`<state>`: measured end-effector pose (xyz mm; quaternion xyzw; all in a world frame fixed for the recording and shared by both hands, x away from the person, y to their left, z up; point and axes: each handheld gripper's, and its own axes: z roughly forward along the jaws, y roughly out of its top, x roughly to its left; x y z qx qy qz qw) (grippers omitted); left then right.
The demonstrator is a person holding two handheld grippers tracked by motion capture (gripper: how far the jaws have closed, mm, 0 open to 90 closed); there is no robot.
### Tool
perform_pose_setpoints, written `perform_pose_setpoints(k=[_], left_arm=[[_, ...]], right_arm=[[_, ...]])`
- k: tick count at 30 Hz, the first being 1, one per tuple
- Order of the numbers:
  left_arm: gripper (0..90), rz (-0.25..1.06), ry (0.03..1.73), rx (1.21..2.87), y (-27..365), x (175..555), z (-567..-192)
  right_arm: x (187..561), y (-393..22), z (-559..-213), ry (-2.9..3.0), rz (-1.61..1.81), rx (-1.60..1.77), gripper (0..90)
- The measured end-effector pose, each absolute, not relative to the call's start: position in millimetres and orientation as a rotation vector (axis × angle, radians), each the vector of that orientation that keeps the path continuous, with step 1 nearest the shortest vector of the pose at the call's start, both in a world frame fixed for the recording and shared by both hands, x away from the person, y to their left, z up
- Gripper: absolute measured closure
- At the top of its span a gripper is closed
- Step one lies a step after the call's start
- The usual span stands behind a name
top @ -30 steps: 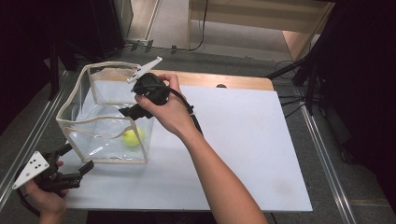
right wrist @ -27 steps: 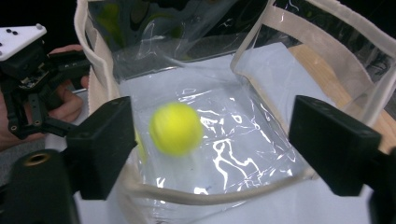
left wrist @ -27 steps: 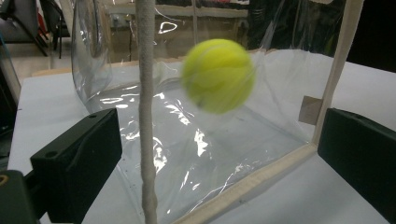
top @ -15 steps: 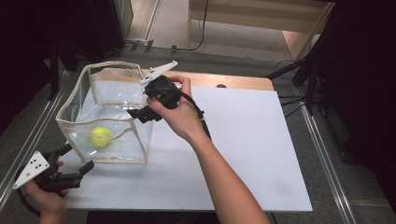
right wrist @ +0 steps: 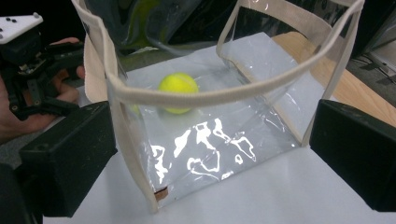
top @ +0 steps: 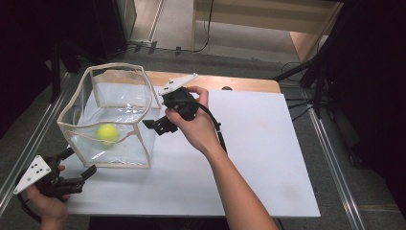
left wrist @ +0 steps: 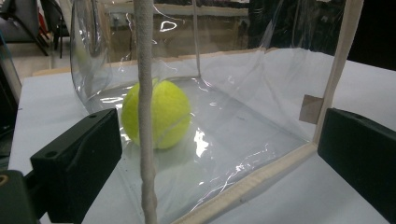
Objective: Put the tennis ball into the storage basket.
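Observation:
A clear plastic bag [top: 143, 96] with cream trim stands open at the table's left. A yellow tennis ball [top: 107, 133] lies on its floor, also seen through the wall in the left gripper view [left wrist: 156, 114] and the right gripper view [right wrist: 178, 91]. My right gripper [top: 154, 125] hangs just outside the bag's right front corner. Its jaws have just been opening and stand wide [right wrist: 210, 158], pressing on nothing, with the bag's corner ahead of them. My left gripper [top: 79, 164] rests open by the bag's front left corner [left wrist: 219, 154], whose trim seam [left wrist: 144, 140] rises ahead between its jaws.
The white table top [top: 268, 158] stretches to the right of the bag. A wooden strip [top: 239, 84] runs along its far edge. Metal rails [top: 330, 143] flank both sides. The left hand and its gripper [right wrist: 37, 60] appear beyond the bag in the right gripper view.
My right gripper has drawn back to the right, out of the bag, and its jaws have opened. The ball has rolled left across the bag's floor. The left gripper has stayed put.

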<state>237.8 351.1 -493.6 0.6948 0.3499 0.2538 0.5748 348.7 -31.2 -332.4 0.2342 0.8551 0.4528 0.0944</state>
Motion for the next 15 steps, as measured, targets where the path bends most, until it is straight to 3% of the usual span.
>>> perform_pose_setpoints(k=[15], left_arm=[[0.1,0.597,0.818,1.633,351,238,-494]], right_arm=[[334,-55,-369,2.491,1.355,0.749,0.0]])
